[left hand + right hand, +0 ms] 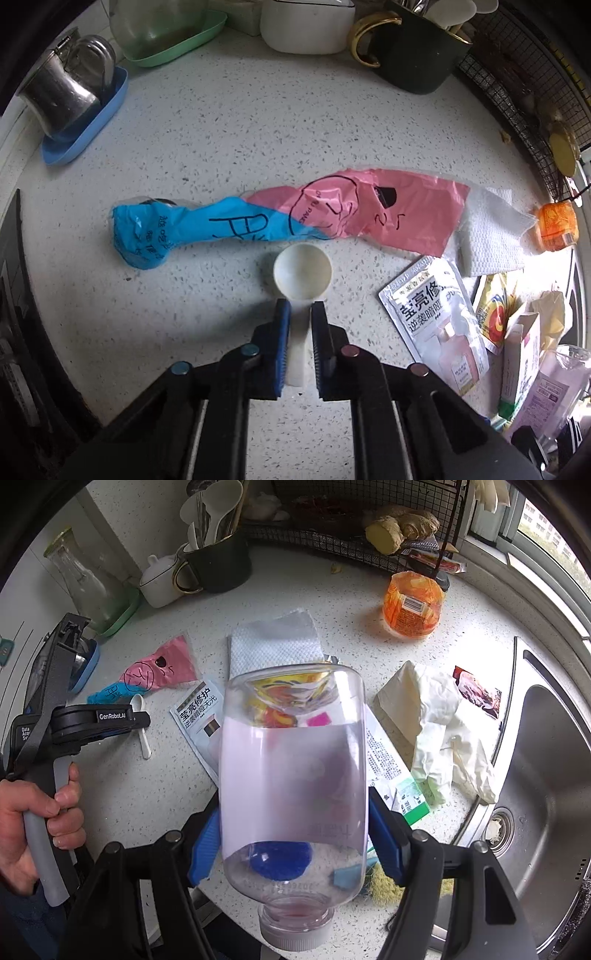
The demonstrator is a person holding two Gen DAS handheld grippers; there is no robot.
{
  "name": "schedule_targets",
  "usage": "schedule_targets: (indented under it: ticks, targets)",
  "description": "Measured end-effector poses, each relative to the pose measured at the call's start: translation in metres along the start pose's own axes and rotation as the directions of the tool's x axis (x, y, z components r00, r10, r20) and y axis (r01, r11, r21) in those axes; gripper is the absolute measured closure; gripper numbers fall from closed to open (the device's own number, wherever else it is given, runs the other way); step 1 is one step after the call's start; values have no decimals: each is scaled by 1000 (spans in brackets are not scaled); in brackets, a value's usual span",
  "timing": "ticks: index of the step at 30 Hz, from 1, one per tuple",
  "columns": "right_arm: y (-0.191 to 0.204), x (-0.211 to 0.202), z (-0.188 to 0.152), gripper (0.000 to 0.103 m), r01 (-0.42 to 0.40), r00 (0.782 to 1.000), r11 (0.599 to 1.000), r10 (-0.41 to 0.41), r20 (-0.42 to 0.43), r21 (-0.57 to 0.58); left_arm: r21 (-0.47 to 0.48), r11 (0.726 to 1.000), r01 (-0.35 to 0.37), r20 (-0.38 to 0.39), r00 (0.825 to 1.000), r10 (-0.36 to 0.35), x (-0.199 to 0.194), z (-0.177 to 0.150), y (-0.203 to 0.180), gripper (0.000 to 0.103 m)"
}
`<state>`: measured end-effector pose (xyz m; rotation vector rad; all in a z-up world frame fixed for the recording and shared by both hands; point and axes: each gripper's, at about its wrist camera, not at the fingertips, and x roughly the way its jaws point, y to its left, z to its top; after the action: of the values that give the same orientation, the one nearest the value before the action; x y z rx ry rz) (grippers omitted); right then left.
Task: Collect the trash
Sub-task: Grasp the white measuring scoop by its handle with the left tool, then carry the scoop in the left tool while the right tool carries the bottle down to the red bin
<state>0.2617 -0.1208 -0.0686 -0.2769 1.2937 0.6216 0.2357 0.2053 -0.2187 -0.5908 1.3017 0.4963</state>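
Speckled white stone countertop (pixel 207 122) was seen strewn with litter beside a stainless steel sink (pixel 546 760). A small cream plastic scoop (pixel 301 280), round-bowled and flat-handled, was pinched by its handle between the ribbed blue pads of the left gripper (pixel 299 314), whose jaws were drawn narrow upon it. Just beyond its bowl a twisted, crinkled pink-and-blue plastic bag (pixel 288 218) was stretched across the counter, with a silver foil sachet (pixel 432 314) near it and a quilted paper towel (pixel 491 236) under the bag's pink end. A clear plastic bottle (pixel 295 775), white-labelled and grey-capped, was clamped inverted between the widely spread pads of the right gripper (pixel 295 830). Crumpled cream rubber gloves (pixel 443 738) were lying near the sink's edge.
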Motion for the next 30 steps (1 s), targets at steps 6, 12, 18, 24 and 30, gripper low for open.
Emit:
schedule_targets:
  ticks: [6,12,18,24,30]
  targets:
    - [3,-4,-7,34,-15,1000,1000,15,17,9,81,991,103,-13,995,-103,-4,-23,9,94]
    - [2,-11,-16,35,-20,999,1000,20,31,9,216,972,88,37,995,-98,-36,-63,-10,94]
    - [4,-38,-35,35,-9,997,1000,11,72,-28,333,939,92,102,986,-132,-81,-97,-24,94]
    - [4,-84,-75,35,-15,990,995,28,136,-94,365,926,97,178,969,-171,-140,-164,-24,94]
    - [-5,-128,-128,35,-19,978,989,48,203,-144,366,925,100,223,956,-191,-179,-230,-25,94]
